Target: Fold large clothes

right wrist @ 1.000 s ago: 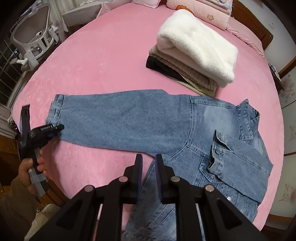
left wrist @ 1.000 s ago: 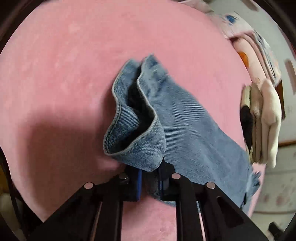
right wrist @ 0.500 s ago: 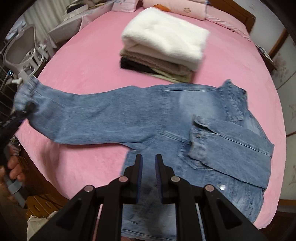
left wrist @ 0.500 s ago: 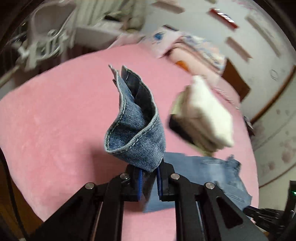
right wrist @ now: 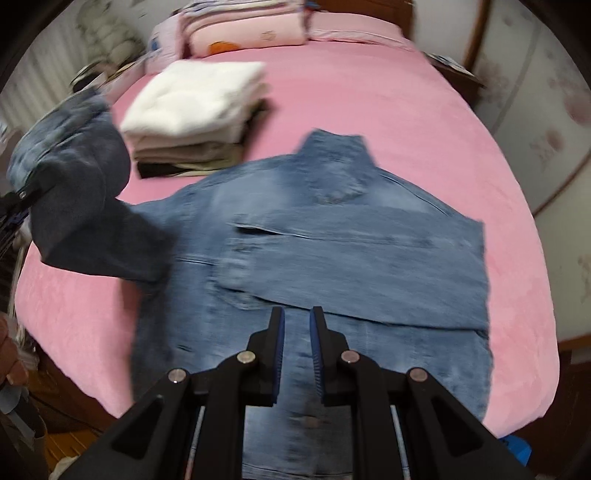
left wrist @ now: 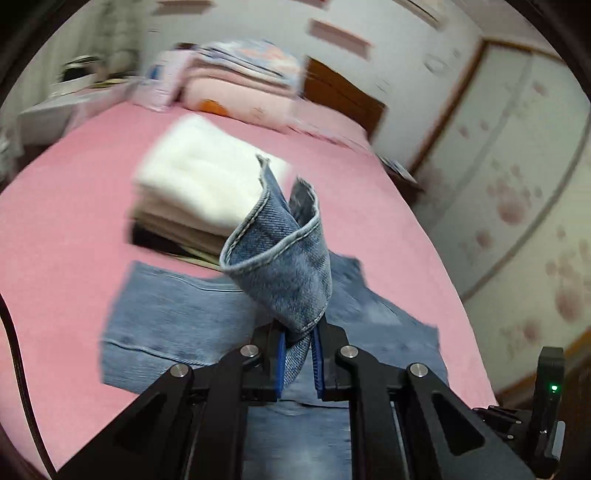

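A blue denim jacket (right wrist: pixel 332 236) lies flat on the pink bed (right wrist: pixel 388 110), one sleeve folded across its body. My left gripper (left wrist: pixel 298 354) is shut on the cuff (left wrist: pixel 284 269) of the other sleeve and holds it up in the air over the jacket body (left wrist: pixel 177 317). In the right wrist view that lifted sleeve (right wrist: pixel 74 192) hangs at the left. My right gripper (right wrist: pixel 296 350) hovers above the jacket's lower part, its jaws a narrow gap apart with nothing between them.
A stack of folded clothes with a white fleece on top (right wrist: pixel 192 99) sits on the bed beyond the jacket, and shows in the left wrist view (left wrist: pixel 199 188). Pillows (right wrist: pixel 243 33) lie by the headboard. A wardrobe wall (left wrist: pixel 517 184) stands to the right.
My left gripper has lifted the sleeve cuff off the bed and swung it toward the jacket body. My right gripper has moved over the jacket's middle.
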The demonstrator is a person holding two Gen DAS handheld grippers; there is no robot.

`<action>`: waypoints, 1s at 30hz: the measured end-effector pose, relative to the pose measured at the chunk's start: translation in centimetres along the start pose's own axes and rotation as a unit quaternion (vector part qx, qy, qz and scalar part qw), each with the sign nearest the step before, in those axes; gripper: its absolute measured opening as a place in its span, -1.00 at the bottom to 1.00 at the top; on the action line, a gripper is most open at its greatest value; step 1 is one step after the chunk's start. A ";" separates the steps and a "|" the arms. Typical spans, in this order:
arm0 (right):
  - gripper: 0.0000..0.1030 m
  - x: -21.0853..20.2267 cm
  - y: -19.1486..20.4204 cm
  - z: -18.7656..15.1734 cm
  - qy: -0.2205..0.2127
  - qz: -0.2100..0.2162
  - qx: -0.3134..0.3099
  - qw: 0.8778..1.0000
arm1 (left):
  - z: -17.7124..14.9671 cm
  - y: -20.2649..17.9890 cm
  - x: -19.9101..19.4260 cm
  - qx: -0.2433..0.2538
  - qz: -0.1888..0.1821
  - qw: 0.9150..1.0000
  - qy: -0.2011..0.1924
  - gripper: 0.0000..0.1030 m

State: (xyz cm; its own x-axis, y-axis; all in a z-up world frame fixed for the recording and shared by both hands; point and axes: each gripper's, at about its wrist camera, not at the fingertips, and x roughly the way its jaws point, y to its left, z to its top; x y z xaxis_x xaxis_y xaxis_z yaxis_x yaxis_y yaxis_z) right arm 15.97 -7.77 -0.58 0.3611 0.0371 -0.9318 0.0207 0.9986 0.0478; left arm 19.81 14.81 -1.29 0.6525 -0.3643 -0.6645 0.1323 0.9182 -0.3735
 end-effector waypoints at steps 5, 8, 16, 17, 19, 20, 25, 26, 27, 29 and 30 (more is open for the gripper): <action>-0.74 1.0 -6.6 -1.9 -0.008 -0.016 0.037 0.999 | -3.8 -9.0 8.3 0.063 -0.023 0.995 0.077 -0.82; -0.73 2.6 -9.9 -3.0 -0.002 -0.021 0.054 0.998 | -7.4 -13.1 13.0 0.092 -0.024 0.987 0.128 -0.82; -0.73 6.6 -15.3 -4.5 0.027 -0.008 0.085 0.996 | -14.4 -16.2 19.2 0.146 0.006 0.968 0.205 -0.71; -0.73 7.0 -15.7 -4.4 0.030 0.000 0.087 0.996 | -14.6 -15.8 19.1 0.146 0.003 0.966 0.212 -0.65; -0.73 7.4 -15.9 -4.0 0.030 0.011 0.087 0.996 | -14.4 -15.3 19.2 0.135 -0.009 0.963 0.231 -0.49; -0.73 7.5 -15.9 -3.8 0.029 0.016 0.085 0.996 | -14.2 -14.8 18.8 0.126 -0.016 0.963 0.239 -0.31; -0.73 7.8 -15.4 -2.4 0.027 0.053 0.088 0.994 | -12.1 -11.5 14.9 0.083 -0.037 0.971 0.222 0.21; -0.69 8.1 -15.3 -2.1 0.027 0.062 0.093 0.993 | -11.7 -10.9 14.1 0.075 -0.039 0.972 0.217 0.25; -0.64 8.3 -15.3 -1.9 0.027 0.069 0.100 0.992 | -11.3 -10.1 13.1 0.068 -0.037 0.974 0.214 0.26; -0.50 8.5 -15.3 -1.6 0.028 0.085 0.115 0.989 | -10.7 -8.5 11.6 0.060 -0.027 0.976 0.206 0.26; -0.48 8.7 -15.3 -1.5 0.028 0.096 0.122 0.987 | -10.4 -7.7 11.0 0.058 -0.019 0.977 0.203 0.26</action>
State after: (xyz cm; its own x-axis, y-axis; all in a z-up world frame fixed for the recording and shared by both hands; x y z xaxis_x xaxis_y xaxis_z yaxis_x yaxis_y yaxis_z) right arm 17.43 -22.71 -9.93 0.3276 0.2335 -0.9155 0.1833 0.9349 0.3040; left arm 18.19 2.06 -12.49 0.2983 -0.4078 -0.8630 0.2490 0.9061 -0.3421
